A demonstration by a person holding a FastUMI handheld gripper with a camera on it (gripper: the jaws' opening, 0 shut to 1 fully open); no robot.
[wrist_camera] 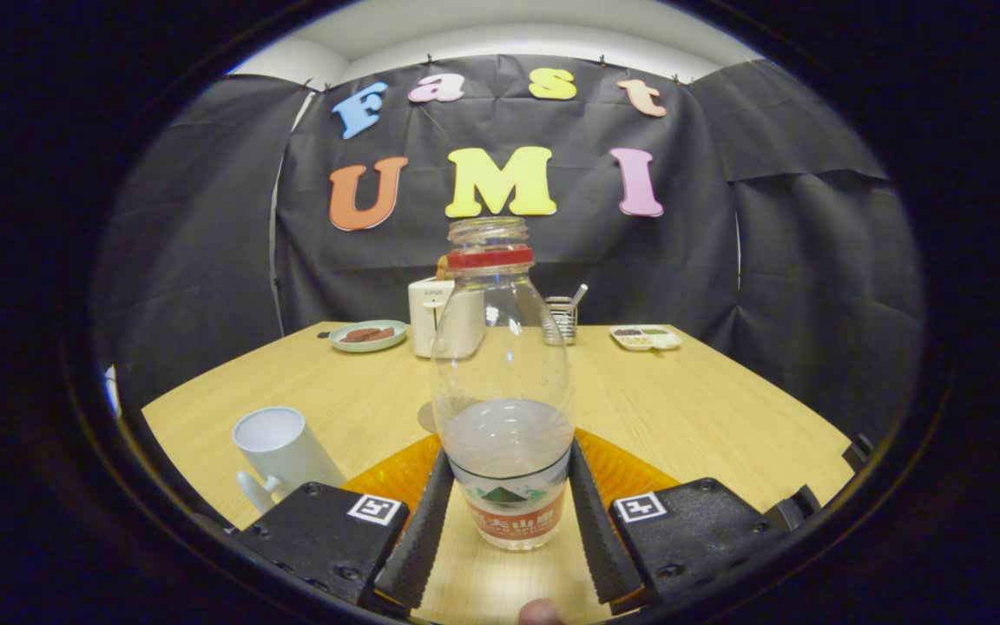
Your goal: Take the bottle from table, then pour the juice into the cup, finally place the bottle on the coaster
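A clear plastic bottle with a red neck ring and no cap stands upright between my fingers. Pale liquid fills roughly its lower third. My gripper is shut on the bottle's lower body, each black ribbed finger pressing one side near the label. An orange coaster lies on the table under and just behind the bottle and fingers; I cannot tell whether the bottle's base rests on it. A white mug stands on the table left of the left finger, its mouth facing up.
At the far end of the wooden table are a green plate with brown food, a white toaster, a metal utensil holder and a white divided dish. Black cloth walls close the booth. A person's fingertip shows behind the fingers.
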